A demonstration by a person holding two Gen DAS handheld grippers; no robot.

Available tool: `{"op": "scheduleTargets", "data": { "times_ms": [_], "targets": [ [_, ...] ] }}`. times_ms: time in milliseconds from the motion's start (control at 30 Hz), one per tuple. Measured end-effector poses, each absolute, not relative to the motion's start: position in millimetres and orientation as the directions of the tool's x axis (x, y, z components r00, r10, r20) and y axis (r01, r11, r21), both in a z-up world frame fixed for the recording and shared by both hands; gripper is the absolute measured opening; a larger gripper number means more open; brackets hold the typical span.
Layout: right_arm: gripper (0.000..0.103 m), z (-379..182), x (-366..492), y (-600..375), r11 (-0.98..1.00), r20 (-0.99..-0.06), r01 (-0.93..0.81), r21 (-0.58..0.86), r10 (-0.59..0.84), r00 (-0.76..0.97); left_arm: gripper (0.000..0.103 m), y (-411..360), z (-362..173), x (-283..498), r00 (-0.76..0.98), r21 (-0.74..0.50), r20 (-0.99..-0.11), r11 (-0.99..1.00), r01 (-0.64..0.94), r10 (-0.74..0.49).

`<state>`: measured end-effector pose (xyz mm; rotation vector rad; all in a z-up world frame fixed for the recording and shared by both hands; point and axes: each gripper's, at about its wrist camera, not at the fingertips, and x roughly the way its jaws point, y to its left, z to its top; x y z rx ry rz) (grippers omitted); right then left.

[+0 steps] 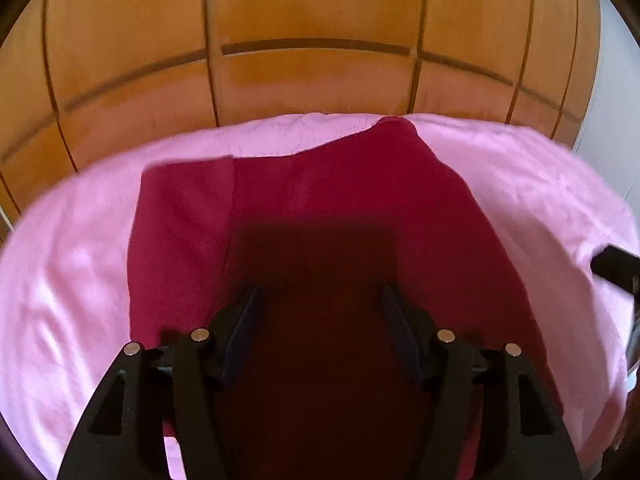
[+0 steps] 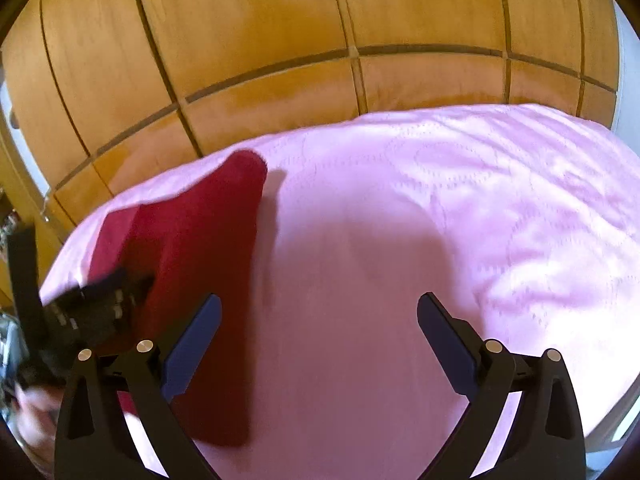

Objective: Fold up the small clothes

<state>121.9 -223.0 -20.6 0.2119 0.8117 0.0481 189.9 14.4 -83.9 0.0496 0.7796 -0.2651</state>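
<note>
A dark red garment (image 1: 320,184) lies flat on the pink bedspread (image 1: 80,260), with one flap folded over along its left side. My left gripper (image 1: 320,300) hangs just above the garment's near part, open, casting a shadow on the cloth, and nothing is pinched between its pads. In the right wrist view the same garment (image 2: 192,232) lies at the left, one corner pointing away. My right gripper (image 2: 320,300) stands wide open over bare bedspread (image 2: 440,200); its left finger (image 2: 196,336) overlaps the garment's right edge. The left gripper (image 2: 88,304) shows there as a blurred black shape.
Wooden wardrobe doors (image 1: 312,20) rise right behind the far edge of the bed. A white wall (image 1: 616,100) shows at the far right. The right gripper's tip (image 1: 616,264) pokes in at the right edge of the left wrist view. Bare bedspread stretches to the right of the garment.
</note>
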Motion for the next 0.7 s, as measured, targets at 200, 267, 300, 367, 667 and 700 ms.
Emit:
{"op": "scheduleTargets", "data": {
  "times_ms": [200,267,300,367,667,700],
  "targets": [
    [0.097,-20,159,-208,0.975,-0.708,-0.009,0.22,0.166,0.686,0.062,30,-93,173,0.711,-0.106,-0.647,0.955,0.276,-0.277],
    [0.097,-21,176,-199,0.971,-0.713,-0.037,0.237,0.199,0.673,0.062,28,-92,172,0.714,-0.103,-0.643,0.955,0.277,-0.277],
    [0.097,-22,184,-192,0.97,-0.713,-0.05,0.236,0.208,0.67,0.062,27,-92,171,0.717,-0.1,-0.64,0.956,0.277,-0.275],
    [0.097,-23,200,-181,0.976,-0.712,-0.05,0.213,0.19,0.676,0.062,29,-93,170,0.724,-0.1,-0.632,0.956,0.277,-0.276],
    [0.099,-82,261,-147,0.999,-0.794,-0.037,-0.003,0.02,0.608,0.062,25,-97,180,0.734,-0.104,-0.627,0.962,0.253,-0.261],
    [0.099,-89,266,-149,1.0,-0.796,-0.01,0.019,0.021,0.606,0.062,25,-98,181,0.734,-0.102,-0.628,0.962,0.252,-0.259]
  ]
}}
